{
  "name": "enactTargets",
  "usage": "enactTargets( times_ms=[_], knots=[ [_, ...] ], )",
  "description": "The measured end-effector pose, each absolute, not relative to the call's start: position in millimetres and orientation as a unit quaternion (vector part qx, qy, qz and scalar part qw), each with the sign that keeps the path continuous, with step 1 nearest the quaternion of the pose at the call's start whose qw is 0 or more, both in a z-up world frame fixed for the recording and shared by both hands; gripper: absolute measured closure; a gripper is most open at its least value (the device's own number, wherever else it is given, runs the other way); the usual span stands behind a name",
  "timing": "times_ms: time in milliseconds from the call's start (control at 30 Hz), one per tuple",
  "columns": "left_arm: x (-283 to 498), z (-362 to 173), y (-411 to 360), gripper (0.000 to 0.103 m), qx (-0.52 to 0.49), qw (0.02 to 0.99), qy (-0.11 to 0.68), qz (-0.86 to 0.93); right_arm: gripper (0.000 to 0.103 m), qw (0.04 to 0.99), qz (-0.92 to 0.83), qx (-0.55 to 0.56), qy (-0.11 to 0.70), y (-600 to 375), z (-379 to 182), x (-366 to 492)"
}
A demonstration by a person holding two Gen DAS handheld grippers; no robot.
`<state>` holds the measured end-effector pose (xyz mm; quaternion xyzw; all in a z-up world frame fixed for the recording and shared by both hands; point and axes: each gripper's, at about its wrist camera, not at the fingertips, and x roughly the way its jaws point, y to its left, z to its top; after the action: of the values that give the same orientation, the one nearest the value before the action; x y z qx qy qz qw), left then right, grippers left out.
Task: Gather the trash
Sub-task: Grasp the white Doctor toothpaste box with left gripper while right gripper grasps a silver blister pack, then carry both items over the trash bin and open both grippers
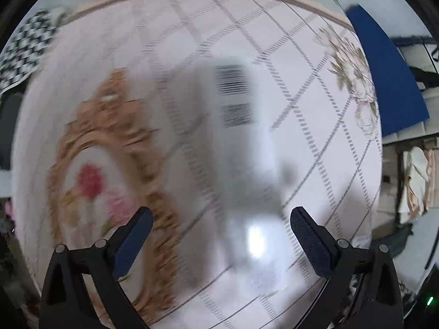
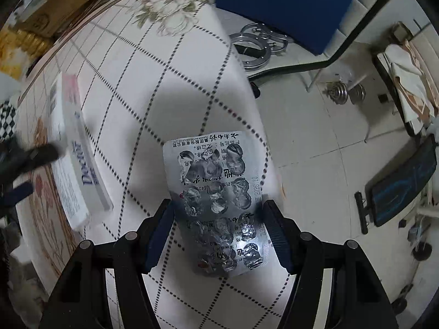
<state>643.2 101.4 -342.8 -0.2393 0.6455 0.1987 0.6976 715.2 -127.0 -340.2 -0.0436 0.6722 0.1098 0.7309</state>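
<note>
In the right wrist view a used silver blister pack with burst pockets sits between the fingers of my right gripper, over the table's right edge. Both pads touch its sides, so the gripper is shut on it. A white toothpaste box lies on the tablecloth to the left, and my left gripper shows blurred beside it. In the left wrist view, heavily blurred, my left gripper is open above the white box with its barcode showing.
The table wears a white checked cloth with flower prints. A blue chair, handcuffs, dumbbell plates and a bench stand on the tiled floor to the right. Boxes sit at the table's far side.
</note>
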Motion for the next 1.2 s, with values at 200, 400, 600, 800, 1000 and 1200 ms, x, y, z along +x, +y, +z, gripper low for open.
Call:
enactTargets(
  times_ms=[200,400,600,800,1000,1200],
  knots=[
    [633.7,-354.7,91.4,0.058,-0.186,0.709,0.656,0.18,0.035,0.732,0.101,-0.064,0.671,-122.1,-344.3,712.4],
    [540.8,-353.0,75.3,0.058,-0.119,0.716,0.665,0.176,0.035,0.725,0.133,-0.112,0.666,-102.4,-344.6,677.8],
    [395.0,-352.6,48.4,0.058,-0.132,0.687,0.69,0.183,0.035,0.696,0.175,-0.144,0.681,-93.4,-347.1,593.5],
    [309.1,-351.7,18.5,0.058,-0.175,0.669,0.699,0.181,0.035,0.663,0.195,-0.157,0.705,-111.2,-353.6,514.1],
    [280.5,-360.7,14.0,0.055,-0.195,0.665,0.697,0.184,0.034,0.66,0.19,-0.179,0.705,-118.7,-356.4,486.6],
    [295.7,-363.7,43.7,0.053,-0.212,0.664,0.693,0.184,0.034,0.661,0.184,-0.184,0.704,-118.1,-356.9,481.3]
  ],
)
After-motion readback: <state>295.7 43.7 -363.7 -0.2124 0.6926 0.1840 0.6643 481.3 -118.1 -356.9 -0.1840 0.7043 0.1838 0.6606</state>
